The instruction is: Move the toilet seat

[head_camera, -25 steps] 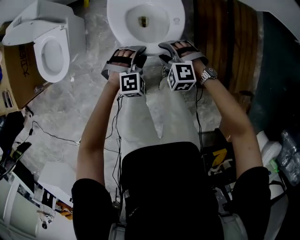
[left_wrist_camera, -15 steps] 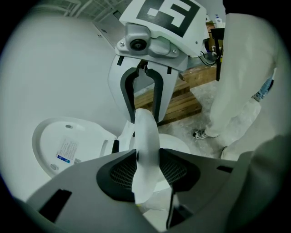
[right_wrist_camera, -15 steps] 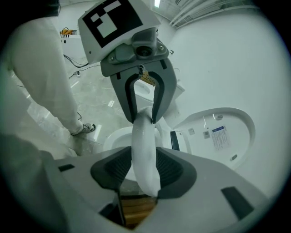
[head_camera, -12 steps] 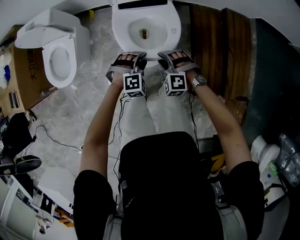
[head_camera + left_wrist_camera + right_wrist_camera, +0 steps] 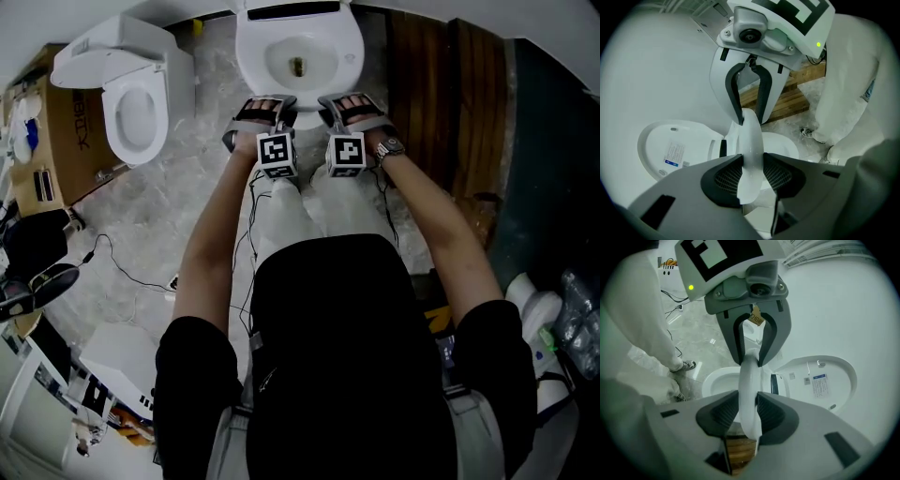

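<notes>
Floor (image 5: 178, 211) with toilet (image 5: 345, 58), second toilet (image 5: 131, 52)

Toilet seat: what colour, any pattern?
Plain glossy white, no pattern. The toilet seat shows best in the right gripper view.

I see grey marbled floor (image 5: 159, 220), evenly lit. Far left, a spare toilet (image 5: 141, 103) stands by a cardboard box (image 5: 70, 141). Dark wooden planks (image 5: 441, 94) lie far right. Black cables (image 5: 117, 267) trail across the left floor. White wall (image 5: 56, 23) beyond.

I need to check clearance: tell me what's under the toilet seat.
Through the toilet seat opening, the white bowl and its dark drain hole show. The bowl's rim is covered by the seat.
</notes>
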